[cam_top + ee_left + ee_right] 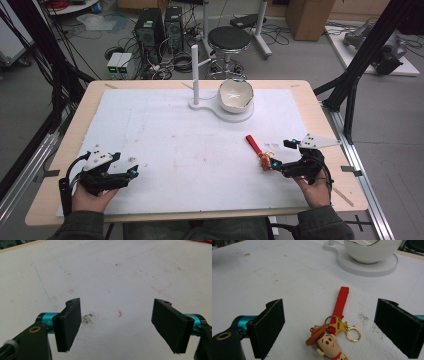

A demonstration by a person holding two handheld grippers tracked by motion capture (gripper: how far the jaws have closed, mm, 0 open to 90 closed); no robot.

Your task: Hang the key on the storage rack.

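Note:
A keychain lies flat on the white mat: a cowboy figure with a brown hat, a yellow star charm, gold rings and a red strap; from above the keychain sits at the right of the mat. My right gripper stands open, its jaws wide on either side of the figure and apart from it. My left gripper rests open at the front left over bare mat, nothing between its jaws. A white bowl sits on a white stand base with an upright post at the back.
The white mat covers most of the wooden table. Black frame struts rise at both sides. Beyond the far edge stand a stool, computer cases and cables on the floor.

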